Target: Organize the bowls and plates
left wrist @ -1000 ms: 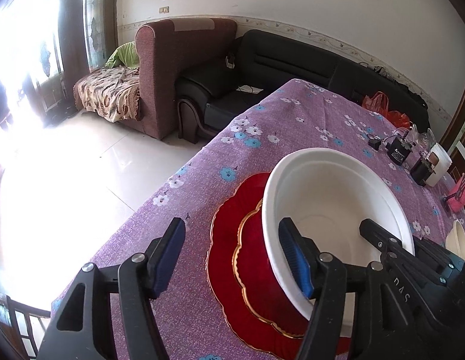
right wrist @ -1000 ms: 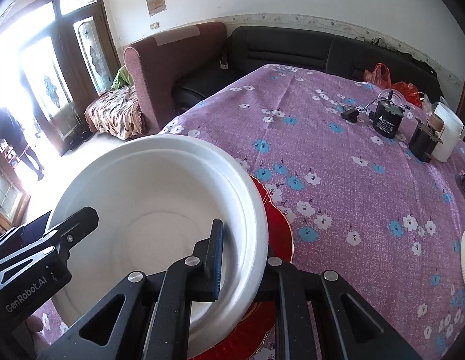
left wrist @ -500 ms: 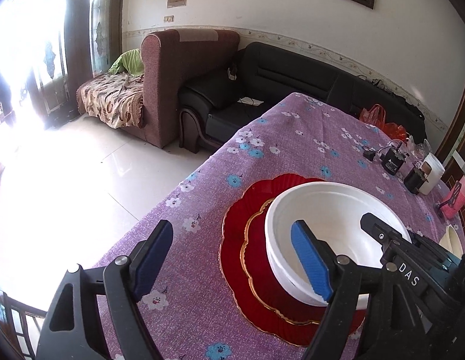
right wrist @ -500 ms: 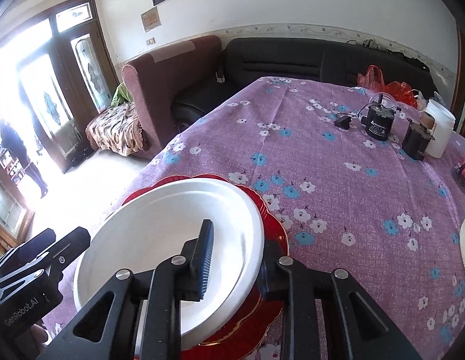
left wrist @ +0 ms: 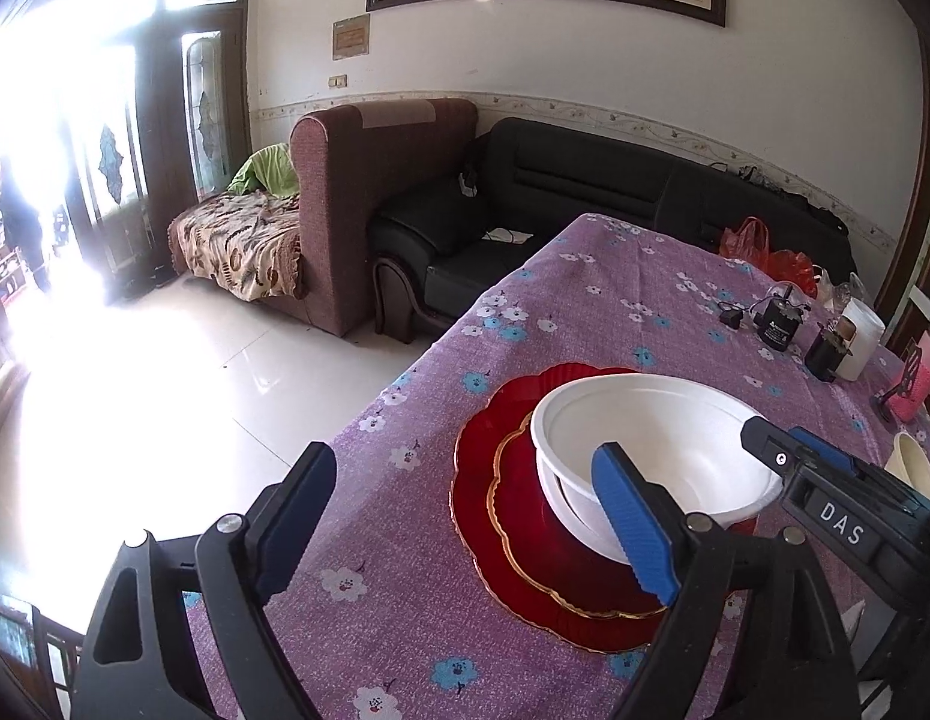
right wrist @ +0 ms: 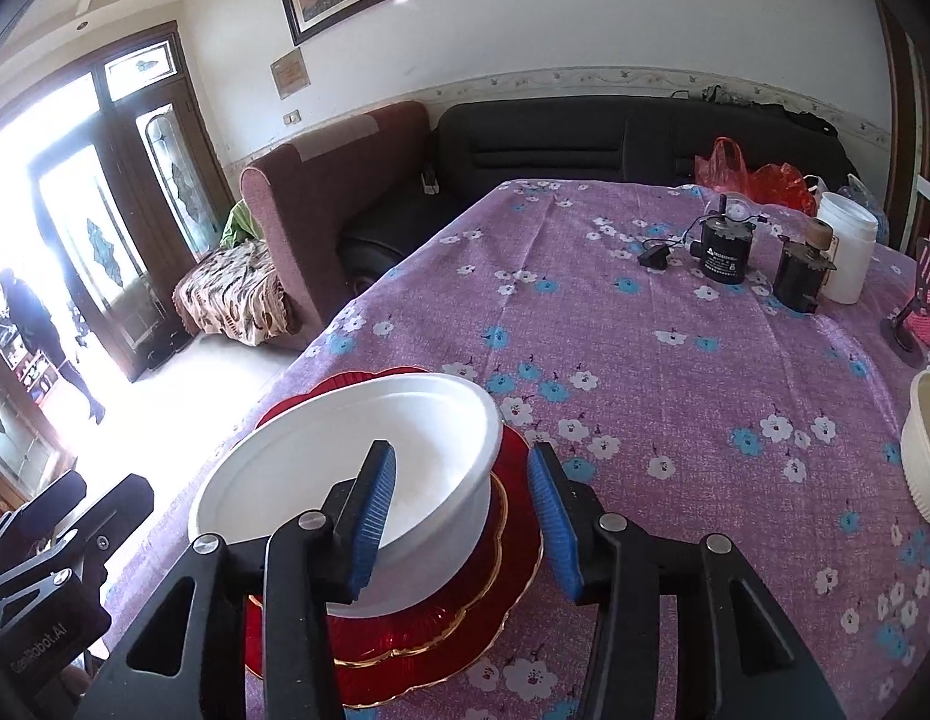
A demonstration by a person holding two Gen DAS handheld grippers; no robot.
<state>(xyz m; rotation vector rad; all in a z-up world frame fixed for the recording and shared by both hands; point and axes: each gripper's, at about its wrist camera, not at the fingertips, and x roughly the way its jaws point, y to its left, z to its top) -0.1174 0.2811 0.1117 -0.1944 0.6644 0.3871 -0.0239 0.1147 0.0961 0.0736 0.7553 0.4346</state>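
A white bowl (left wrist: 651, 450) (right wrist: 357, 456) sits on two stacked red plates with gold rims (left wrist: 525, 540) (right wrist: 441, 618) near the left edge of the table. My left gripper (left wrist: 465, 522) hangs just short of the stack, its jaws opening wide over tablecloth and plate edge, gripping nothing. My right gripper (right wrist: 465, 519) is at the bowl's other side, its jaws opening. The bowl's rim lies in line between its blue pads (right wrist: 372, 516), and they stand off it. Each gripper shows at the edge of the other's view.
A purple flowered tablecloth (right wrist: 645, 360) covers the table, whose edge drops to a tiled floor (left wrist: 165, 390) on the left. A cream bowl (right wrist: 927, 450) stands at the right edge. Black motors (right wrist: 726, 252), a white jar (right wrist: 846, 258) and a pink item sit far back.
Both grippers drew back and rose from the bowl. The right jaws went from shut on the bowl's rim to open, and the left jaws widened. The bowl now rests on the red plates.
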